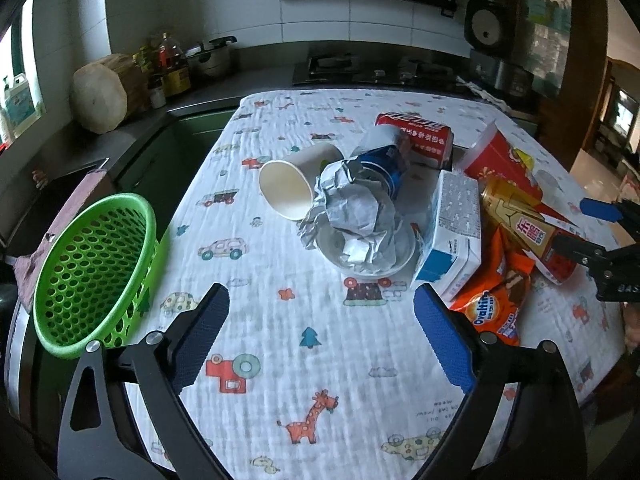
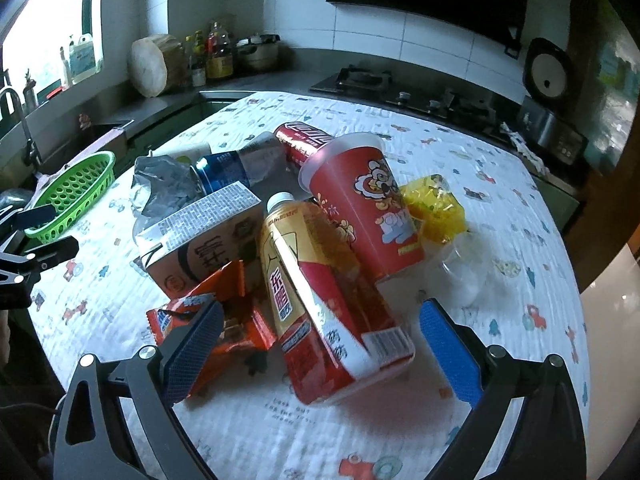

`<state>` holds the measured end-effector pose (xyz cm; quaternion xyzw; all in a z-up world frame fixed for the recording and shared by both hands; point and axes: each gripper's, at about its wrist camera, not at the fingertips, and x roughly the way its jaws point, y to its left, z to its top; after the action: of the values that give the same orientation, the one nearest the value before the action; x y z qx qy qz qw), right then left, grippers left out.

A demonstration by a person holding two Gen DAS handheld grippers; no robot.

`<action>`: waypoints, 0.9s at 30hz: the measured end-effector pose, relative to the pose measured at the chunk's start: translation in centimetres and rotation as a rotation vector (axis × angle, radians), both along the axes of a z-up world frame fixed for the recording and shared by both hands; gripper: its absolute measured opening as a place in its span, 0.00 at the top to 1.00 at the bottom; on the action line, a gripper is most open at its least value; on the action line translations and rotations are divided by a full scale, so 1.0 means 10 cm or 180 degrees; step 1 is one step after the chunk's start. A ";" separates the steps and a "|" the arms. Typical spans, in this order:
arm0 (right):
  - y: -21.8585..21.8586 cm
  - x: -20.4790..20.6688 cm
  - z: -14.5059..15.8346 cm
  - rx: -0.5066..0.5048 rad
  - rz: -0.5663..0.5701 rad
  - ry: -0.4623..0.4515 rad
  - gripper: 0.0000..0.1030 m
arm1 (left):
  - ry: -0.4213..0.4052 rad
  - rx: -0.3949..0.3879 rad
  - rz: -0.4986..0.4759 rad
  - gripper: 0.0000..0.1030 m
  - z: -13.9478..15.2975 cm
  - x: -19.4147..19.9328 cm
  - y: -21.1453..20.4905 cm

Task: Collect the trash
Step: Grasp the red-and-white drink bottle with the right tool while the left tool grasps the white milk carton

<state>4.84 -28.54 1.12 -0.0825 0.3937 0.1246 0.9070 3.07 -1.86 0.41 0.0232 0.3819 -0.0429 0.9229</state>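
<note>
A pile of trash lies on the cloth-covered table (image 1: 280, 360). In the left wrist view it holds a white paper cup (image 1: 292, 184), crumpled grey paper (image 1: 352, 208) in a clear bowl, a blue can (image 1: 380, 160), a red can (image 1: 420, 136), a milk carton (image 1: 452, 232) and an orange Ovaltine wrapper (image 1: 492, 308). A green basket (image 1: 92, 272) stands at the table's left edge. My left gripper (image 1: 320, 328) is open and empty, short of the bowl. My right gripper (image 2: 320, 344) is open around the base of a gold-red bottle (image 2: 316, 296). A red cup (image 2: 364, 200) leans behind the bottle.
A yellow wrapper (image 2: 434, 204) and a clear plastic cup (image 2: 460, 268) lie right of the pile. A kitchen counter with a stove (image 2: 360, 80), bottles (image 2: 218, 56) and a wooden block (image 2: 152, 64) runs behind the table. A sink (image 2: 24, 128) is at far left.
</note>
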 end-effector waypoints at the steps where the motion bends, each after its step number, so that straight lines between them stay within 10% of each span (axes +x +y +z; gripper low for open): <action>1: 0.00 0.03 -0.01 0.0001 0.0038 0.0027 0.08 | 0.0004 -0.0012 -0.0013 0.12 0.01 0.01 0.00; 27: 0.10 0.50 -0.35 -0.0266 0.0466 0.0562 0.25 | 0.0222 -0.0291 -0.0584 0.24 0.11 0.50 -0.43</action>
<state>9.85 -27.51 -2.41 -0.1374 0.4698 0.1808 0.8531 8.02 -6.12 1.46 0.0144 0.4076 -0.1453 0.9014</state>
